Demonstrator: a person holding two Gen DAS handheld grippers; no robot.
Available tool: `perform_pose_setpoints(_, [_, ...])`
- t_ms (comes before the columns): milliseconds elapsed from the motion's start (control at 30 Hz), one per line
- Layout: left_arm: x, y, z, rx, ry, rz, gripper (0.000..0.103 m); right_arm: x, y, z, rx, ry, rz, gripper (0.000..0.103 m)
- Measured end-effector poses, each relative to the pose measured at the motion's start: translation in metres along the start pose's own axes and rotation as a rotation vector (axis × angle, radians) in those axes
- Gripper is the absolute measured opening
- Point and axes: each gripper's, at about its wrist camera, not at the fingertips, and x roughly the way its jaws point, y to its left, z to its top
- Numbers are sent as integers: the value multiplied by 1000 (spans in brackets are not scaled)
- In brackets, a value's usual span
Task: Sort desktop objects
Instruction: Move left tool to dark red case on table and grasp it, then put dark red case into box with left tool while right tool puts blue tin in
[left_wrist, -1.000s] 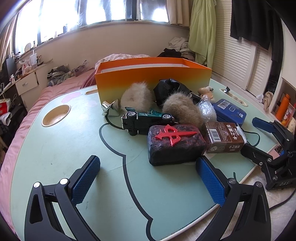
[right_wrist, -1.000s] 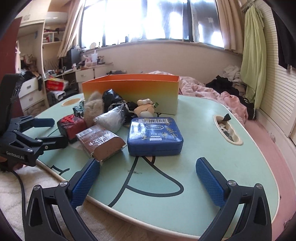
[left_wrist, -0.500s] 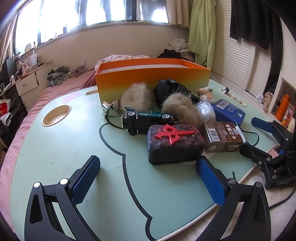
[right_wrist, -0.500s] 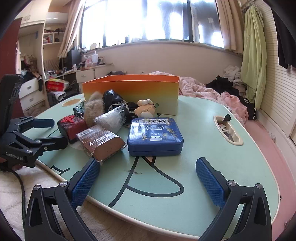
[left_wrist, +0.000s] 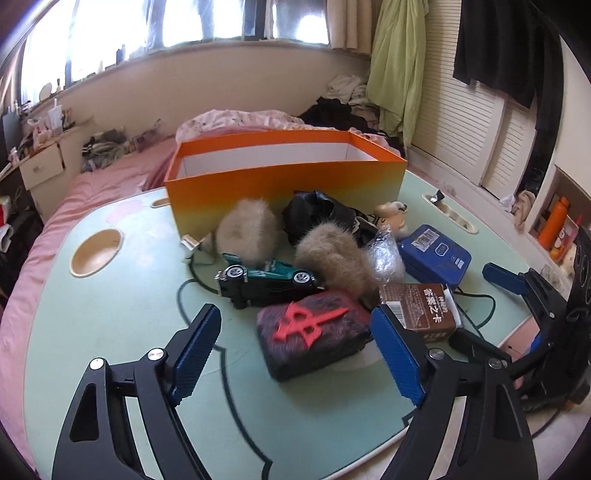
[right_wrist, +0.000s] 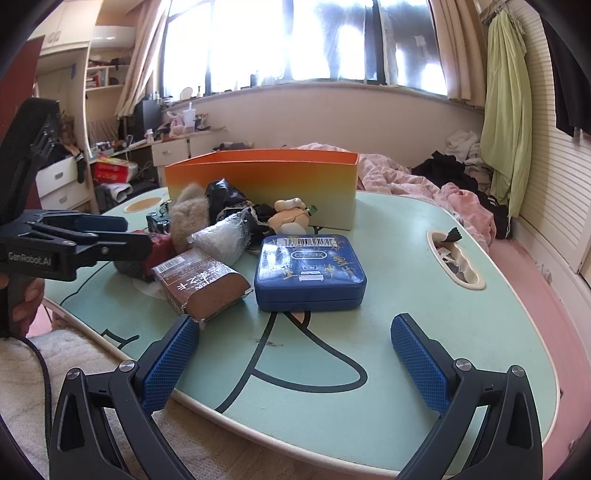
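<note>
Hiding toy car (left_wrist: 266, 282) behind fur balls (left_wrist: 334, 254).

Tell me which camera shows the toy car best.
The left wrist view: the toy car lies there in full side view, both wheels showing, beside the fur balls. In the right wrist view only a dark sliver peeks out behind the left gripper's finger.
</note>
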Motion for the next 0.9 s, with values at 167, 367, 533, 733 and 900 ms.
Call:
perform_pose_setpoints(167, [17, -8, -5, 39, 77, 5, 69, 0, 0, 0, -2, 0, -1, 103])
perform_pose_setpoints(367, [7, -11, -11, 64, 29, -26, 67, -1, 0, 2, -1, 1, 7, 103])
perform_pose_setpoints(533, [-7, 1, -13, 52, -9, -13, 67, -21, -19, 21, 103, -96, 7, 103])
perform_pose_setpoints(733, [-14, 17, -9, 3, -29, -18, 67, 18, -33, 55, 173, 84, 34, 87])
perform_pose_setpoints(900, [-14, 14, -10, 9, -28, -31, 67, 48, -7, 53, 112, 172, 9, 76])
